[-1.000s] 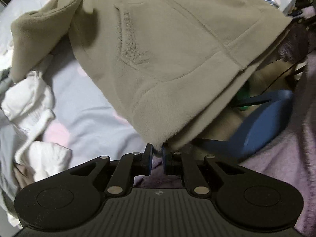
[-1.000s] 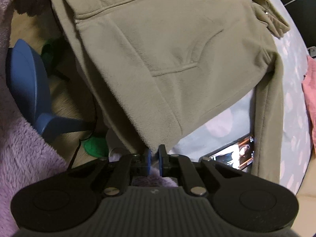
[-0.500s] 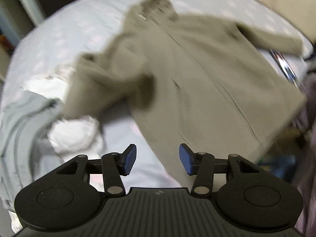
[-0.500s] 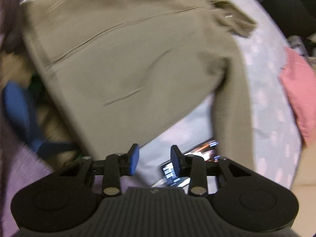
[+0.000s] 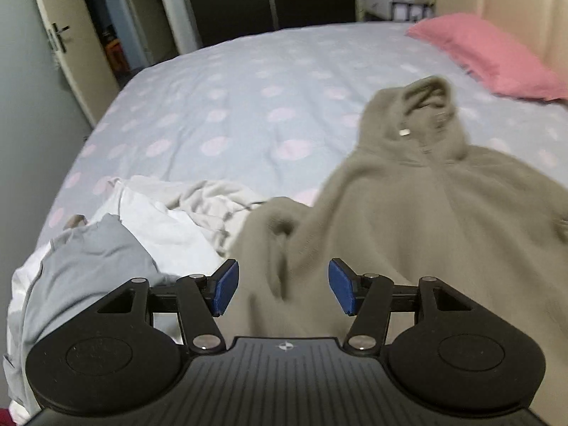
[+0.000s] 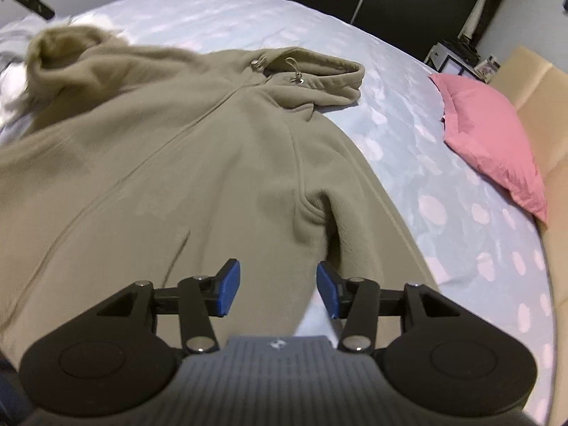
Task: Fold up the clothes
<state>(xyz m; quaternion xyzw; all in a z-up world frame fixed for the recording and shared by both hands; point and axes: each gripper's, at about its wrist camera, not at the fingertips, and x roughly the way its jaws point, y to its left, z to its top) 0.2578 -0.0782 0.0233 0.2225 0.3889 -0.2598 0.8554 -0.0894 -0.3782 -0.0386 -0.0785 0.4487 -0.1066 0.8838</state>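
**Both tongs opening, hoodie flat on bed**

Left tongs [image 5: 280, 289]: jaws apart and opening, nothing between the blue pads [image 5: 223, 293]. They hang above the near sleeve area of the olive fleece hoodie [image 5: 408, 220], not touching fabric.

Right tongs [image 6: 278, 291]: same, jaws apart and opening, nothing gripped. Below them the hoodie [image 6: 177, 163] body and its sleeve, with a strip of bed sheet showing by the right pad.

Hoodie lies front-up on the bed [image 5: 248, 106], zipper closed, hood [image 6: 319, 74] pointing away from the cameras toward the far side. One sleeve [image 5: 269, 227] is bunched up at the hoodie's left edge in the left wrist view; the other runs down alongside the body in the right wrist view.

Pile of white and grey clothes [image 5: 142, 234] sits just beside the bunched sleeve, touching it. Pink pillow [image 6: 493, 142] near the headboard [image 5: 504, 3], well apart from the hoodie. Sheet is pale blue with pink dots. Open door [image 5: 60, 35] at the far left.
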